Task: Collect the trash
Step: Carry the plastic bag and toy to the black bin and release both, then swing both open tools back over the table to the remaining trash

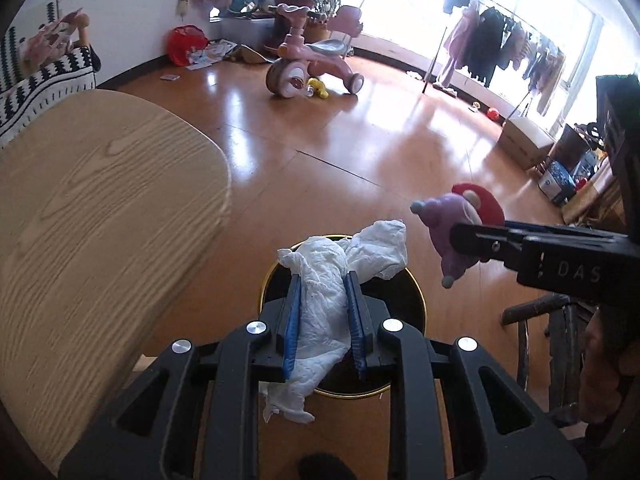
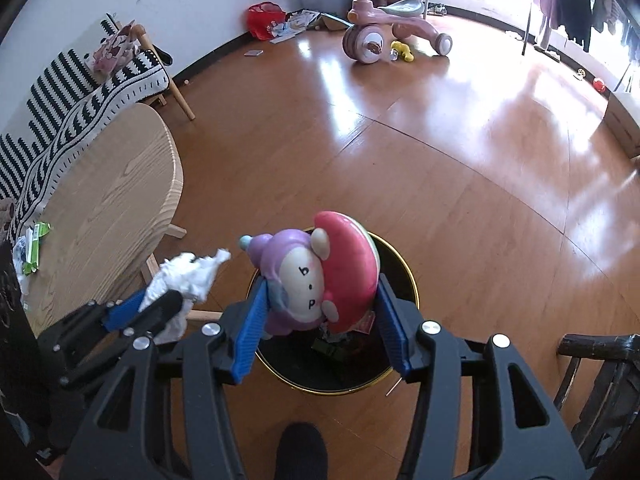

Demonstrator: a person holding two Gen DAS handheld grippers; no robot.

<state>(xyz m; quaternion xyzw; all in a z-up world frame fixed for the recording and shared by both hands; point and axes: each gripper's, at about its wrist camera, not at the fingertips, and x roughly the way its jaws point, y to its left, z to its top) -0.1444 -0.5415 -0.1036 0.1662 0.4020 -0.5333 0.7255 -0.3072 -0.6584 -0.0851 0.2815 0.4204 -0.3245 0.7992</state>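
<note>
Risk of a miss at the drop: crumpled white tissue paper (image 1: 332, 300) trailing well below the left gripper (image 1: 325, 322), a loose tail liable to snag on the blue ribbed pads (image 1: 291, 328) or drape over the gold rim instead of falling inside the round black waste bin with gold rim (image 1: 412, 300). Risk too of a collision, both grippers crowding over one small opening, the right gripper (image 2: 320, 316) just beside the left. Purple and pink rounded plastic toy figure (image 2: 316, 276) bulky and smooth, likely to roll off a pad unevenly or bounce off the rim (image 2: 400, 376) if let go off centre; possibly no trash at all, a doubtful item for the bin. Left gripper pinched tight on the tissue, jaws narrow, paper bunched between the pads and spilling out above and below, directly over the bin mouth. Right gripper spread wide around the toy, pads against its two flanks, gripping it above the bin, some refuse already visible at the bottom. Light wooden round table (image 2: 108, 208) close at the left, green wrappers (image 2: 34, 248) lying on it, uncollected.
</note>
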